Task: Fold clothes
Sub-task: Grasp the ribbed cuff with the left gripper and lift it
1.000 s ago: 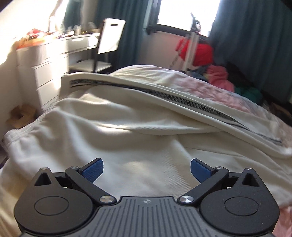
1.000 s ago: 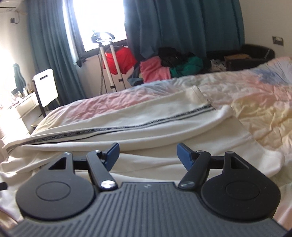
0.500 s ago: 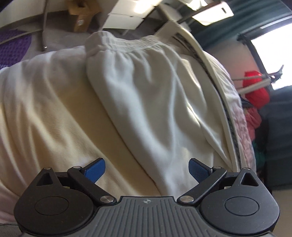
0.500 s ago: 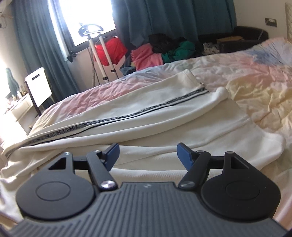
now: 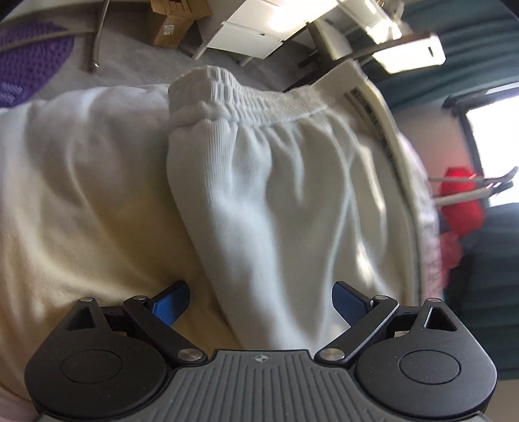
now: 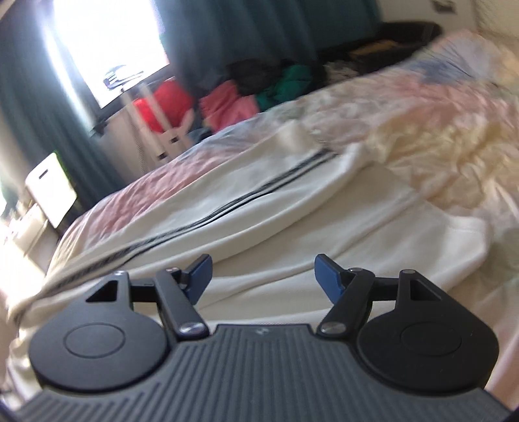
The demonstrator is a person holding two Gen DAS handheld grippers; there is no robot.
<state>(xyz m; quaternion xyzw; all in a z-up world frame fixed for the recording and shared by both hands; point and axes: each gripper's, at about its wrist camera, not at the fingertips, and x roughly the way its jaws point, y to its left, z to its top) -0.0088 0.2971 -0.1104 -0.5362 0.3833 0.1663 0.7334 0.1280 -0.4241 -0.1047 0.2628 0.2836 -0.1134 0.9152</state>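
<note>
White track trousers (image 5: 279,201) lie spread along the bed, with a gathered elastic waistband (image 5: 227,97) and a dark side stripe (image 5: 386,142). My left gripper (image 5: 261,303) is open, just above the trousers near the waist end, its jaws either side of a fabric fold. In the right wrist view the trouser legs (image 6: 292,207) stretch across the bed with the stripe (image 6: 227,207) running along them. My right gripper (image 6: 262,276) is open and empty, low over the leg fabric.
The bed has a pastel quilt (image 6: 421,107). A white dresser (image 5: 259,32), a cardboard box (image 5: 175,22) and a purple mat (image 5: 29,55) are on the floor past the waist end. A clothes pile (image 6: 253,94) and a tripod (image 6: 155,107) stand by the window.
My left gripper has rolled and swung from looking across the bed to looking down at the waistband, then moved closer. My right gripper has tilted and shifted slightly; the view is blurred. Both stay open.
</note>
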